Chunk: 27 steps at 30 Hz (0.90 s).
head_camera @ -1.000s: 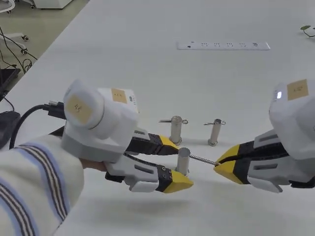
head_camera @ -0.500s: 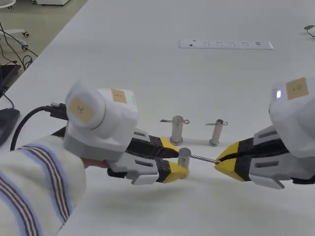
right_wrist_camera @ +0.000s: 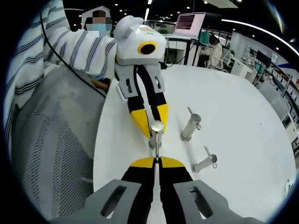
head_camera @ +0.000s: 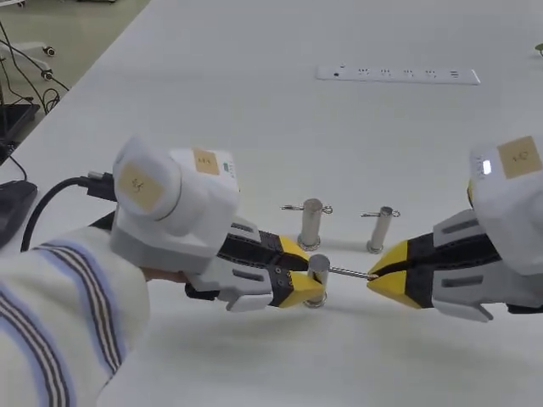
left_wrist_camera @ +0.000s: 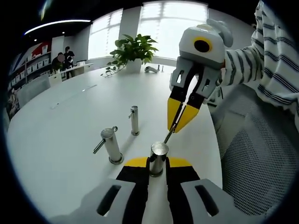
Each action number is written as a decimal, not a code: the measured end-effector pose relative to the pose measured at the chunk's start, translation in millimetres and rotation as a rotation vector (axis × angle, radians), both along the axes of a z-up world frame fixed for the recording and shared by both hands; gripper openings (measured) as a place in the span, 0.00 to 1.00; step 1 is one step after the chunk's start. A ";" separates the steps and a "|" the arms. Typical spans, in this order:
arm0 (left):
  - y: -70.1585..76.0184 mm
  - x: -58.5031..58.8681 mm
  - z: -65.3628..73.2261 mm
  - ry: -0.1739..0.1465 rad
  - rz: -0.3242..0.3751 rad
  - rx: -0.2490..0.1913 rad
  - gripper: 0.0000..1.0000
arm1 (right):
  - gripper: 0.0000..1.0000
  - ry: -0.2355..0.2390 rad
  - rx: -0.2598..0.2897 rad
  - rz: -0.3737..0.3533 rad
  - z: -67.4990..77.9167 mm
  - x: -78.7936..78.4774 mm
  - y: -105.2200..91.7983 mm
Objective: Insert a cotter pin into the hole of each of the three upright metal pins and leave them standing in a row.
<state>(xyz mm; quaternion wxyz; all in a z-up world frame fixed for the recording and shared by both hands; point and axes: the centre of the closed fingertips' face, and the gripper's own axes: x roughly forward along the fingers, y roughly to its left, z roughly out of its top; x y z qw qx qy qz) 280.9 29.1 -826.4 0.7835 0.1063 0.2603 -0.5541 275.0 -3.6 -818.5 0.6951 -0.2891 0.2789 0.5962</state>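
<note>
Three short metal pins stand on the white table (head_camera: 254, 110). My left gripper (head_camera: 309, 274) is shut on the nearest pin (head_camera: 318, 270), gripping its lower half (left_wrist_camera: 158, 159). From the right, my right gripper (head_camera: 373, 277) is shut on a thin cotter pin (head_camera: 349, 273) held level, its tip touching the near pin's upper side (right_wrist_camera: 156, 127). Whether the tip is in the hole I cannot tell. Behind stand the other two pins (head_camera: 311, 222) (head_camera: 379, 227), each with a cotter pin through its top.
A white power strip (head_camera: 399, 75) lies at the far side. A black cable (head_camera: 51, 199) runs off the table's left edge. A potted plant (left_wrist_camera: 133, 46) stands far across the table. A mesh chair (right_wrist_camera: 56, 154) is beside the near edge.
The left gripper's jaws, open around the near pin a second ago, have shut on it. The right gripper still holds the cotter pin against the pin's side.
</note>
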 end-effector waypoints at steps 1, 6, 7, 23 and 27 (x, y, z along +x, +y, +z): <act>0.3 0.2 -0.1 -0.001 0.001 -0.001 0.12 | 0.03 0.005 0.001 -0.001 -0.1 0.4 0.0; 0.9 1.2 -0.1 -0.001 0.015 -0.008 0.12 | 0.03 0.031 0.011 -0.011 -1.2 -0.3 2.2; 1.3 0.8 -0.2 0.002 0.017 -0.007 0.12 | 0.03 0.030 0.014 -0.011 -1.2 -0.5 4.4; -3.2 -1.6 -1.3 0.011 0.022 -0.030 0.12 | 0.03 0.031 0.033 0.002 -3.7 1.1 20.4; -3.4 -2.4 -2.1 0.016 0.026 -0.035 0.12 | 0.03 0.036 0.026 -0.001 -3.8 0.9 20.2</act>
